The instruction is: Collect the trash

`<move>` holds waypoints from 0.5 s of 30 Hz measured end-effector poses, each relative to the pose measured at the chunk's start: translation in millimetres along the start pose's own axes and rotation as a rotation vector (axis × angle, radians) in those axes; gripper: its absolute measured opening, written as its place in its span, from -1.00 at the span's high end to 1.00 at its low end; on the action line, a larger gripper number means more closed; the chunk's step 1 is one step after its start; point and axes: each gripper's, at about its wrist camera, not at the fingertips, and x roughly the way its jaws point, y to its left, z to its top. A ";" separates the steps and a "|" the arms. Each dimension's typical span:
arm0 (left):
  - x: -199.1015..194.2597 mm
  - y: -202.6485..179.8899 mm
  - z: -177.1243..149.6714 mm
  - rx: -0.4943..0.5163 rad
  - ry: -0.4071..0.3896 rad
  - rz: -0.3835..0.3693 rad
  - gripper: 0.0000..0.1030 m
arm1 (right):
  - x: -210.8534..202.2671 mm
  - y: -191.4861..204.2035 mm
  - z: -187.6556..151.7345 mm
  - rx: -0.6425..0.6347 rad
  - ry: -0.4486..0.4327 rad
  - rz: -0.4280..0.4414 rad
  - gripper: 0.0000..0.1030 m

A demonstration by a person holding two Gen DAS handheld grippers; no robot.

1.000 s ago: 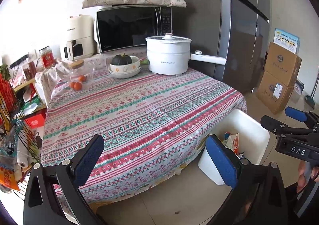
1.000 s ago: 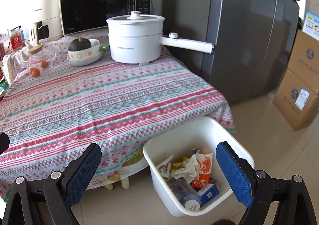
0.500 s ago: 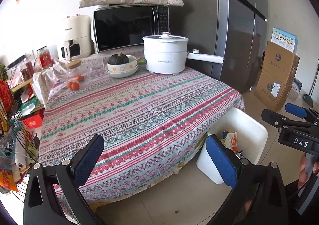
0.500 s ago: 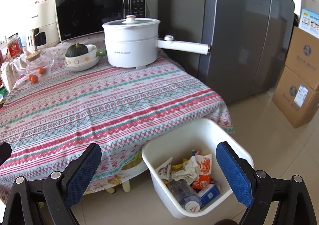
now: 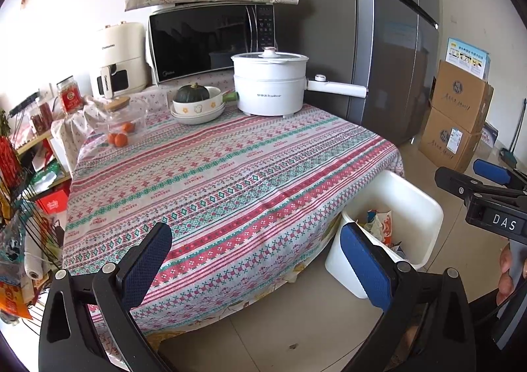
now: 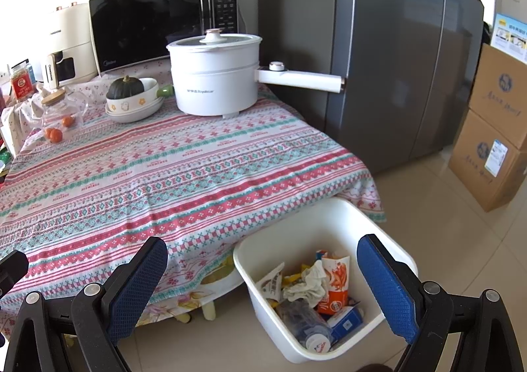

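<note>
So both grippers are basically done here, I think. The left gripper [image 5: 253, 260] is spread wide with nothing between its blue pads, and the right gripper [image 6: 263, 279] is the same, wide and empty. Compared with a second ago both views have pulled back a bit: the tabletop [image 5: 230, 174] sits further ahead of the fingers now and you see more floor under them, so the person seems to be backing off instead of reaching in.

The trash [image 6: 313, 286] is all sitting in the white bin [image 6: 329, 207], which is on the floor right below and ahead of the right gripper, tucked against the hanging edge of the tablecloth. From the left gripper it's off to the right, just past the right-hand pad. I can make out a crumpled tissue, a red and white snack wrapper, a blue carton and a plastic bottle in there.

The cloth ahead of both grippers looks free of litter. What's left at the far end is the white cooking pot [image 6: 214, 75], a bowl with a squash [image 6: 131, 98] and a glass jar with oranges [image 5: 122, 125], none of which reads as trash to me.

My guess: collecting is finished or near it, unless something's hiding out of frame.
</note>
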 end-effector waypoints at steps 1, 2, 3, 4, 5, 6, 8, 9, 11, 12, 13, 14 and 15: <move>0.1 -0.2 -0.1 0.001 0.001 -0.001 -1.00 | 0.0 -0.1 0.1 0.001 0.000 0.000 -0.86; 0.2 -0.4 -0.1 0.002 0.002 -0.002 -1.00 | 0.1 0.0 0.1 0.002 0.001 -0.001 -0.86; 0.1 -0.5 -0.1 0.003 0.003 -0.004 -1.00 | 0.3 0.2 0.1 0.002 0.002 -0.001 -0.86; 0.3 -0.4 0.2 0.003 0.004 -0.006 -1.00 | 0.3 0.5 0.0 0.001 0.002 -0.002 -0.86; 0.4 -0.4 0.2 0.004 0.006 -0.007 -1.00 | 0.5 0.8 0.1 -0.001 0.003 -0.002 -0.86; 0.5 -0.8 -0.1 0.005 0.008 -0.009 -1.00 | 0.6 1.2 0.1 -0.002 0.003 -0.002 -0.86; 0.6 -1.0 -0.5 0.004 0.012 -0.007 -1.00 | 0.9 1.4 -0.1 -0.005 0.004 -0.003 -0.86; 0.6 -1.3 -0.6 0.005 0.012 -0.005 -1.00 | 0.8 1.6 -0.2 -0.006 0.004 -0.003 -0.86; 0.5 -2.5 -0.5 0.008 0.012 -0.002 -1.00 | 1.0 1.7 -0.4 -0.006 0.005 -0.003 -0.86; 0.4 -2.7 -0.6 0.008 0.012 -0.001 -1.00 | 1.1 2.0 -0.5 -0.007 0.005 -0.004 -0.86; 0.5 -2.7 -0.6 0.008 0.014 -0.001 -1.00 | 1.7 2.1 -0.4 -0.009 0.005 -0.004 -0.86; 0.7 -2.3 -0.7 0.006 0.016 0.000 -1.00 | 1.9 2.3 -0.5 -0.010 0.006 -0.005 -0.87; 0.8 -1.6 -0.6 0.002 0.016 -0.002 -1.00 | 2.2 1.8 -0.5 -0.011 0.006 -0.005 -0.87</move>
